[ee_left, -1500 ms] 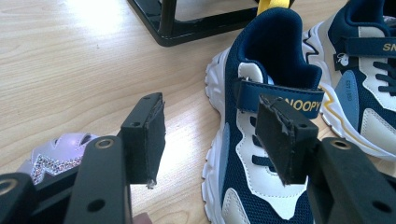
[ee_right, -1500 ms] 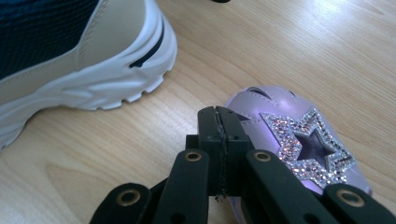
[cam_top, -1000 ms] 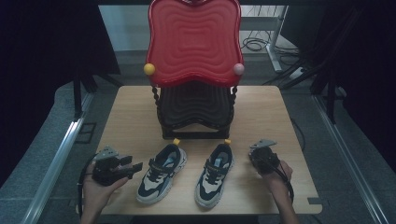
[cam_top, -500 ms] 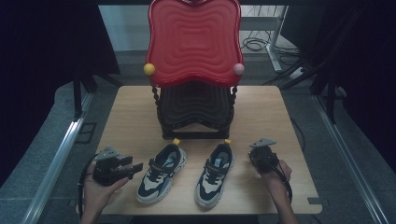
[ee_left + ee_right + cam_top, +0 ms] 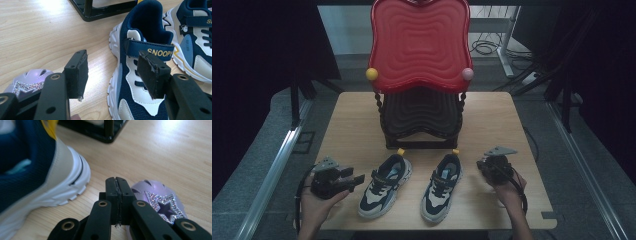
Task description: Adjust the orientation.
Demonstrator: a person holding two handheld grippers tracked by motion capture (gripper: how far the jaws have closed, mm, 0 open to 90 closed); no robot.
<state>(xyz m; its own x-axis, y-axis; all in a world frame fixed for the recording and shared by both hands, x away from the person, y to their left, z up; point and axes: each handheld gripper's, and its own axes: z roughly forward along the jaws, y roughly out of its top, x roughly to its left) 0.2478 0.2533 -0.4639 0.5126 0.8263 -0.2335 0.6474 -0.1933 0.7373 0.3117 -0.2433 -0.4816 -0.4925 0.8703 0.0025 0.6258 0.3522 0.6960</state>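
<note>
We see a light wooden tabletop (image 5: 357, 125) carrying, toward its far edge, a tall rack with a glossy red wavy-ribbed top tray (image 5: 419, 45) and a black ribbed lower shelf (image 5: 421, 117); the open front of the rack faces the near edge, which we judge makes its shelves the likely place for the footwear. Between the rack and the near edge lie two navy, cream and white child's trainers with strap fastenings, toes toward the near edge and heels toward the rack, side by side but apart: the left trainer (image 5: 385, 185) and the right trainer (image 5: 441, 186). We judge that this heel-first layout leaves each collar easy to reach from the person's side. The left gripper (image 5: 353, 179), held in the person's left hand (image 5: 314, 207) near the near-left corner, points across at the left trainer with its jaws spread wide and empty; in the left gripper view its pads (image 5: 79, 73) frame that trainer's strap, which suggests to us a grasp being lined up. The right gripper (image 5: 116, 192), beside the right trainer toward the right edge, has its jaws pressed together on nothing, and we take it to be waiting. A small lilac dome-shaped charm with a glittering star (image 5: 160, 197) shows just behind those jaws.
</note>
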